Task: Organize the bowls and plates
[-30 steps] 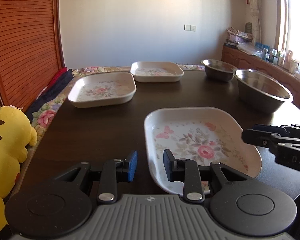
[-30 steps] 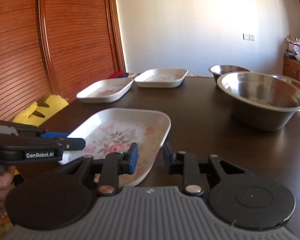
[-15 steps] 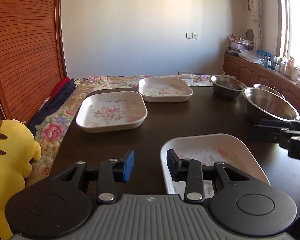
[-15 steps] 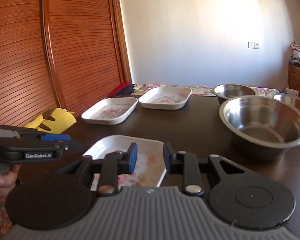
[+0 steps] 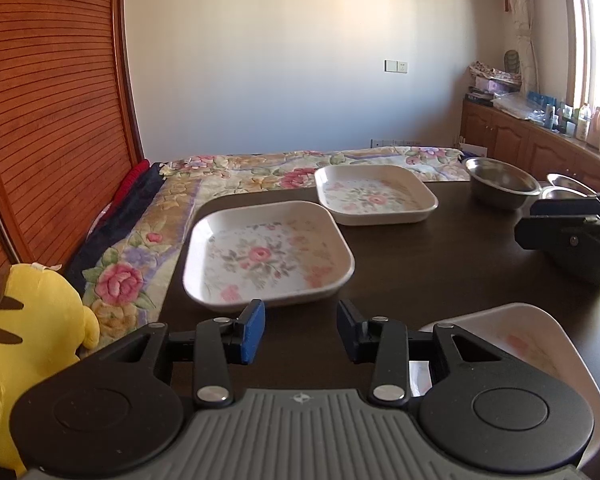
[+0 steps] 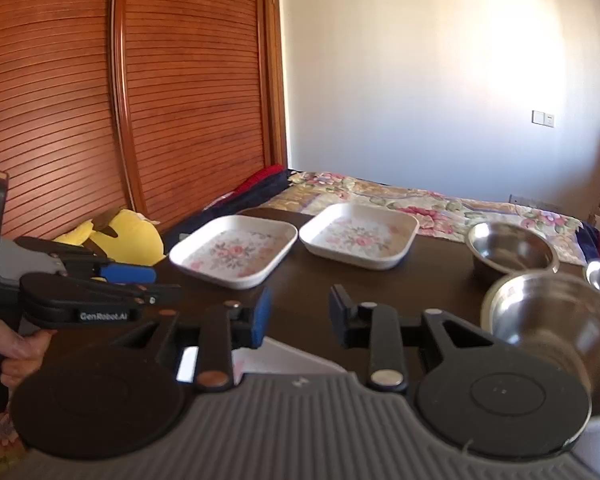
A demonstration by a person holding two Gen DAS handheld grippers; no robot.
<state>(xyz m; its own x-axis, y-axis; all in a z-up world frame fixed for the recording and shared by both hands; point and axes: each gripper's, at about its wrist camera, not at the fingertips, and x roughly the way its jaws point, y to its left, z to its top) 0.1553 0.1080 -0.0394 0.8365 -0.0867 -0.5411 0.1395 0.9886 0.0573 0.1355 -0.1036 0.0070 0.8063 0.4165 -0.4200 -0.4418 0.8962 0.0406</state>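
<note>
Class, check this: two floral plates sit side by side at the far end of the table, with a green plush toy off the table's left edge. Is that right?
Not quite. The plush toy is yellow, not green, as the left wrist view shows. The two floral plates do sit side by side at the far end of the table.

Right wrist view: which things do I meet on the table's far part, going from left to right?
Yellow plush → left floral plate → right floral plate → far steel bowl.
</note>
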